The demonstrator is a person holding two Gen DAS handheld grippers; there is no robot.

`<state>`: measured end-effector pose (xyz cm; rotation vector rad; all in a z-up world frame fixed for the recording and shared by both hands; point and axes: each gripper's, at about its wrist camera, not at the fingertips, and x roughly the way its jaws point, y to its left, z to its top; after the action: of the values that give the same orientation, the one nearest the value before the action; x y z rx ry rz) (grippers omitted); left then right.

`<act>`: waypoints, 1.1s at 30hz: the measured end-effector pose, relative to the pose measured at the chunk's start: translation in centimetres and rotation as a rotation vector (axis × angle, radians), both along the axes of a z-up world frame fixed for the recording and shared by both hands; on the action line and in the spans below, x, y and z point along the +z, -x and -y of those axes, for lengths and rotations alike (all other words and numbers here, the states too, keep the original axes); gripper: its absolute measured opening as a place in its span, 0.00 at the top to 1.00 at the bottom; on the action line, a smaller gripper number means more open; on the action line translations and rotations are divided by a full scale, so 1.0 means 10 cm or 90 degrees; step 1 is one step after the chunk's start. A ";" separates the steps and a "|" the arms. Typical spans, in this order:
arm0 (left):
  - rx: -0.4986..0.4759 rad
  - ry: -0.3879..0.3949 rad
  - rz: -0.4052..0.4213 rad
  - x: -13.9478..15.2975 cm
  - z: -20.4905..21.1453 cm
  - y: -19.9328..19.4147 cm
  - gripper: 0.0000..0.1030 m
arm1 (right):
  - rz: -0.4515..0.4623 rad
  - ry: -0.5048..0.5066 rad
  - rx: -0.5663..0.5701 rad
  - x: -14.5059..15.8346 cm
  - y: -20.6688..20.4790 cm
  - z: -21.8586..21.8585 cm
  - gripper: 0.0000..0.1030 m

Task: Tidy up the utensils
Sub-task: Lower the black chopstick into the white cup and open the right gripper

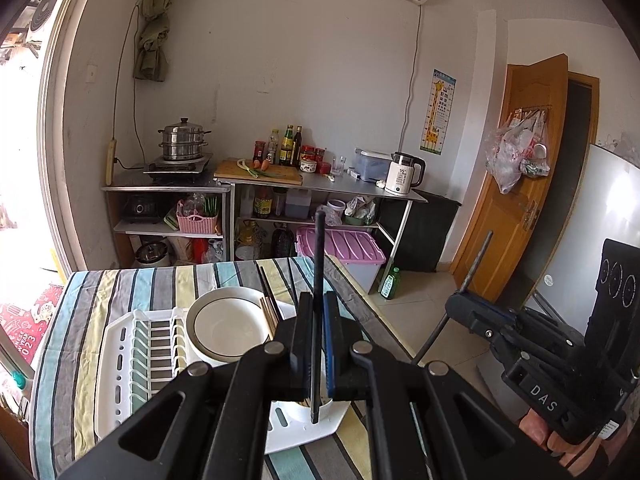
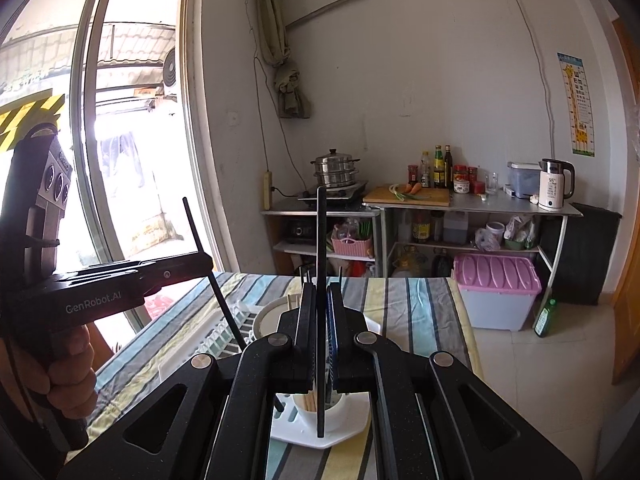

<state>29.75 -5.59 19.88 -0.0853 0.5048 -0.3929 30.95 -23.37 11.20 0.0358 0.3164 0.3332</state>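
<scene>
My left gripper [image 1: 319, 304] is shut on a black chopstick [image 1: 318, 256] held upright; its lower end hangs over the white utensil cup [image 1: 320, 410] on the white dish rack [image 1: 124, 356]. My right gripper [image 2: 320, 300] is shut on another black chopstick [image 2: 321, 240], also upright, its lower end by the same cup [image 2: 336, 412], which holds wooden chopsticks [image 2: 310, 400]. The right gripper also shows in the left wrist view [image 1: 464, 308], and the left gripper in the right wrist view [image 2: 204, 260]. A white bowl [image 1: 228, 328] sits in the rack.
The rack stands on a table with a striped cloth [image 1: 120, 284]. Beyond are steel shelves with a steamer pot [image 1: 184, 140], cutting board [image 1: 260, 172], bottles and a kettle [image 1: 404, 172]. A pink-lidded bin [image 1: 344, 252] and green bottle [image 1: 390, 284] stand on the floor.
</scene>
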 end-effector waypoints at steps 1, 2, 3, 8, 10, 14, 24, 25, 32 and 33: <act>0.000 0.002 -0.002 0.00 0.01 -0.04 0.95 | 0.001 0.001 0.000 0.00 -0.04 -0.01 0.95; 0.000 0.004 -0.004 -0.01 0.01 -0.08 0.95 | 0.000 0.001 0.001 0.00 -0.09 -0.02 0.95; 0.000 0.004 -0.005 -0.02 0.02 -0.12 0.95 | -0.001 -0.001 0.002 0.00 -0.14 -0.03 0.95; 0.004 0.005 -0.019 -0.10 0.05 -0.31 0.95 | -0.005 0.000 0.007 -0.04 -0.35 -0.10 0.95; 0.004 0.007 -0.027 -0.16 0.04 -0.38 0.95 | -0.010 0.000 0.007 -0.09 -0.43 -0.11 0.95; 0.007 0.014 -0.051 -0.31 0.03 -0.52 0.95 | -0.032 0.001 0.006 -0.24 -0.60 -0.11 0.95; 0.021 0.012 -0.104 -0.70 0.02 -0.76 0.95 | -0.091 0.005 -0.004 -0.58 -0.88 -0.11 0.95; 0.021 0.011 -0.104 -0.71 0.02 -0.77 0.95 | -0.095 0.006 -0.004 -0.59 -0.90 -0.11 0.95; 0.031 -0.001 -0.110 -0.76 0.05 -0.89 0.95 | -0.106 0.010 -0.005 -0.66 -1.02 -0.17 0.95; 0.033 -0.004 -0.112 -0.77 0.06 -0.92 0.95 | -0.106 0.010 -0.004 -0.66 -1.03 -0.17 0.95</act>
<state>38.94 -6.17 12.22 -0.1269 0.6757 -0.3342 41.22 -21.63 4.58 0.0495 0.4844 0.3226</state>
